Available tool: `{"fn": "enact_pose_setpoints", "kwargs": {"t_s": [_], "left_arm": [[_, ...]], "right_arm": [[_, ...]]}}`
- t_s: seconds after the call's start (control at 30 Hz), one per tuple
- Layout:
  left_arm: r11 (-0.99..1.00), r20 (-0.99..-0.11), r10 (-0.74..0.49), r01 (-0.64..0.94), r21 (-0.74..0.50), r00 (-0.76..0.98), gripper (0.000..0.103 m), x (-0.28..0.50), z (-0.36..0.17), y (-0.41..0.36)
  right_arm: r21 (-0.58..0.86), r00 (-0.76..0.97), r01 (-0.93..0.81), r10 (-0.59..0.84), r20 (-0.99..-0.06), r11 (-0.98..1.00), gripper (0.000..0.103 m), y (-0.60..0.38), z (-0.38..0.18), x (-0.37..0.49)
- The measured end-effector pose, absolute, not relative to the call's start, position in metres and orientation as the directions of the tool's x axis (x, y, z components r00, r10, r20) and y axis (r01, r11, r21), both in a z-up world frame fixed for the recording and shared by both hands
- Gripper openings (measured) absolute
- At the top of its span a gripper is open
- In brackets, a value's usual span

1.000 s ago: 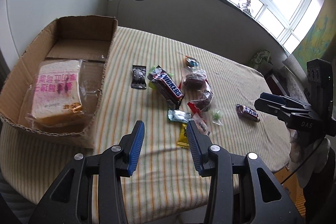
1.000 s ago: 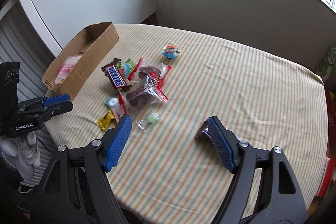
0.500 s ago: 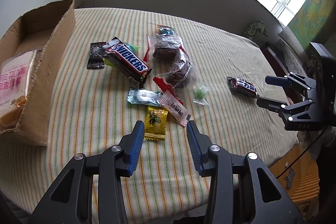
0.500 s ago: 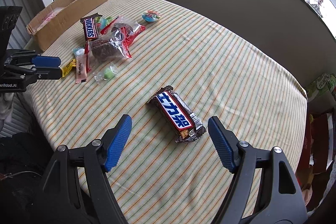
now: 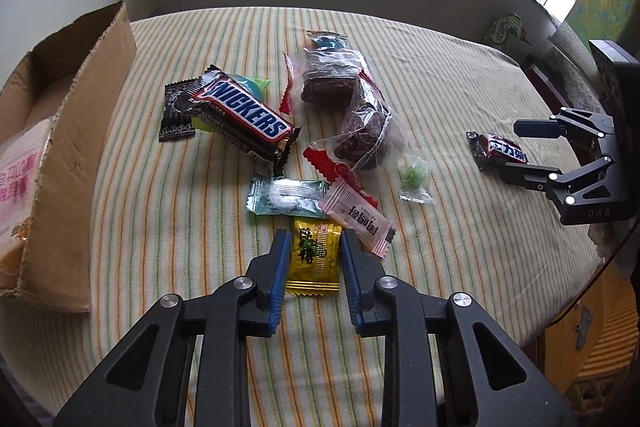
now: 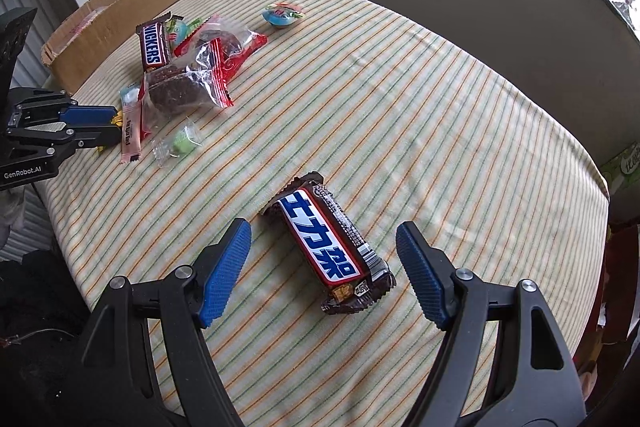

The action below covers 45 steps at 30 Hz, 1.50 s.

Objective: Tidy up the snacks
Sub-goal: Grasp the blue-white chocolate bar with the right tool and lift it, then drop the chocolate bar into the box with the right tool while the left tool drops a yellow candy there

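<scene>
My left gripper [image 5: 313, 241] is open, its blue pads on either side of a yellow candy packet [image 5: 314, 259] lying on the striped tablecloth. My right gripper [image 6: 323, 238] is open wide around a brown Snickers bar with blue script [image 6: 329, 243], which also shows in the left wrist view [image 5: 498, 151]. A pile of snacks lies beyond: a large Snickers bar [image 5: 240, 115], two clear bags of dark cakes [image 5: 352, 115], a pink-white sachet [image 5: 358, 218], a teal packet [image 5: 286, 195], a green candy [image 5: 415, 175].
An open cardboard box [image 5: 76, 147] stands at the table's left edge with a bread pack [image 5: 16, 183] inside. A black sachet [image 5: 176, 113] and a blue round sweet [image 6: 282, 15] lie near the pile. The table edge is close under both grippers.
Both grippers have moved forward and down. The left now straddles the yellow packet; the right has closed in around the brown bar. No snack has been lifted.
</scene>
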<state>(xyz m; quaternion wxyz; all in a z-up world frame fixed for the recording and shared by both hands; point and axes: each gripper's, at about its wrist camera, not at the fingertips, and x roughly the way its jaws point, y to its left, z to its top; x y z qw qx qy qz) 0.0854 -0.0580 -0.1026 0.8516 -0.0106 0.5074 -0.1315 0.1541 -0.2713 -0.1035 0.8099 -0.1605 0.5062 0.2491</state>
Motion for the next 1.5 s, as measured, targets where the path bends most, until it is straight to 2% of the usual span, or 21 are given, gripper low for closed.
{"fn": "enact_pose_setpoints", "kwargs": {"t_s": [0.13, 0.23, 0.3, 0.4, 0.7, 1.2, 1.5], "left_arm": [[0.965, -0.858, -0.229, 0.224, -0.138, 0.459, 0.023, 0.085, -0.103, -0.059], [0.965, -0.857, -0.223, 0.231, -0.125, 0.464, 0.022, 0.083, -0.103, -0.061], [0.964, -0.856, -0.227, 0.231, -0.130, 0.464, 0.022, 0.082, -0.103, -0.060], [0.965, -0.853, -0.234, 0.219, -0.145, 0.466, 0.022, 0.081, -0.102, -0.056], [0.965, -0.842, -0.248, 0.204, -0.168, 0.479, 0.021, 0.075, -0.100, -0.051], [0.963, -0.810, -0.268, 0.177, -0.204, 0.522, 0.021, 0.064, -0.086, -0.025], [0.960, -0.784, -0.278, 0.175, -0.217, 0.554, 0.021, 0.064, -0.073, -0.017]], "right_arm": [[0.004, 0.342, -0.574, 0.245, -0.907, 0.819, 0.076, -0.266, -0.109, 0.155], [0.010, 0.330, -0.575, 0.242, -0.912, 0.818, 0.063, -0.265, -0.112, 0.153], [0.029, 0.317, -0.572, 0.253, -0.914, 0.820, 0.050, -0.266, -0.112, 0.151], [0.040, 0.315, -0.560, 0.257, -0.914, 0.827, 0.038, -0.267, -0.111, 0.149], [0.045, 0.338, -0.507, 0.247, -0.908, 0.861, 0.032, -0.269, -0.106, 0.145], [0.041, 0.386, -0.462, 0.242, -0.890, 0.886, 0.031, -0.270, -0.097, 0.137], [0.033, 0.446, -0.456, 0.260, -0.856, 0.889, 0.031, -0.258, -0.066, 0.134]]}}
